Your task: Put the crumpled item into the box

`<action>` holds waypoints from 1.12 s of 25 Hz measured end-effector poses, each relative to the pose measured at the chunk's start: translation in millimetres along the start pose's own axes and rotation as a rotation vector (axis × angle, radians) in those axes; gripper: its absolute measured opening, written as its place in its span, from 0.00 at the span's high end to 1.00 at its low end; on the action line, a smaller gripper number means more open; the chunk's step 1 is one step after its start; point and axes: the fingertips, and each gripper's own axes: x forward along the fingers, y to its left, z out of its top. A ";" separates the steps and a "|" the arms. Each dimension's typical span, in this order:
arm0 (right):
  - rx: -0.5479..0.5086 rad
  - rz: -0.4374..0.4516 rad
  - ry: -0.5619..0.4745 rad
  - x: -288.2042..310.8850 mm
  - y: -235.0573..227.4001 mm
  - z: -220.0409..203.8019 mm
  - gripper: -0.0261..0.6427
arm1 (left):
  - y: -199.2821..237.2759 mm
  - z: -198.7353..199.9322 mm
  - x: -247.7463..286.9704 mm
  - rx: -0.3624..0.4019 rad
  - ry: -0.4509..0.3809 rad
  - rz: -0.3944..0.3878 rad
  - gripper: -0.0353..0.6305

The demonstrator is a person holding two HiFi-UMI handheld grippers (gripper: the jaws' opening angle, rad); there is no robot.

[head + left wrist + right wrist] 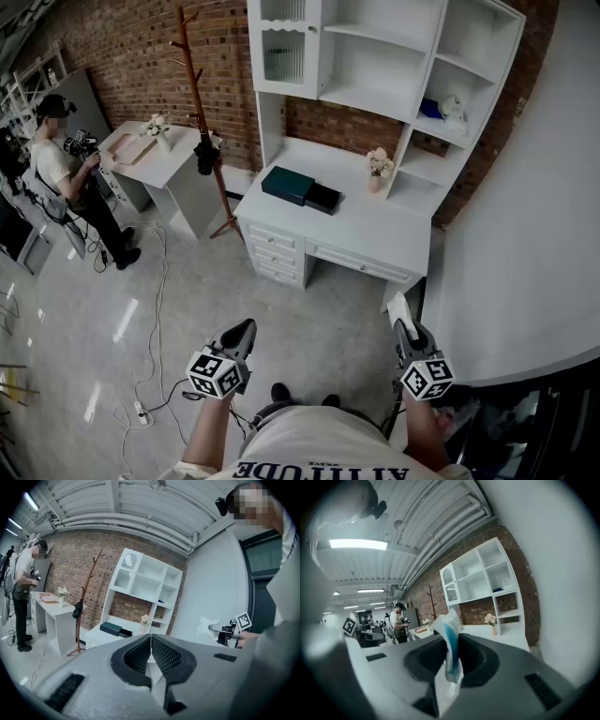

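Note:
A crumpled white and blue wrapper (449, 641) sticks up between the jaws of my right gripper (451, 656), which is shut on it. In the head view the wrapper (397, 307) shows as a white scrap at the tip of the right gripper (404, 328), low at the right. My left gripper (245, 327) is held at the same height to its left; its pads (159, 653) meet, shut on nothing. The dark green box (288, 184), with a black part beside it, lies on the white desk (375, 234) some way ahead.
White shelves (375, 56) rise over the desk, and a small flower vase (379, 169) stands on it. A wooden coat stand (202, 112) is left of the desk. A person (70, 178) stands at a second desk far left. Cables and a power strip (141, 411) lie on the floor. A white wall (525, 234) curves along the right.

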 end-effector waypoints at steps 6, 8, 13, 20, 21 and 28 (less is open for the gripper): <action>0.002 -0.002 -0.006 0.2 1.3 1.4 0.84 | -0.9 -2.1 1.4 0.011 0.007 -0.011 0.91; 0.004 -0.003 -0.006 0.3 2.3 1.1 0.84 | -1.6 -2.7 2.0 0.014 0.009 -0.014 0.91; 0.007 -0.004 -0.013 -0.2 3.5 1.1 0.84 | -1.5 -2.8 3.1 0.015 0.007 -0.020 0.91; 0.031 -0.014 -0.018 0.1 11.7 -1.1 0.84 | 4.1 -2.3 0.7 0.019 0.012 -0.037 0.91; 0.032 -0.014 -0.018 0.9 14.4 -1.5 0.84 | 5.9 -1.8 0.1 0.023 0.014 -0.039 0.91; 0.062 -0.021 -0.029 12.7 34.6 -11.2 0.84 | 26.7 -3.7 -9.8 0.038 0.025 -0.047 0.91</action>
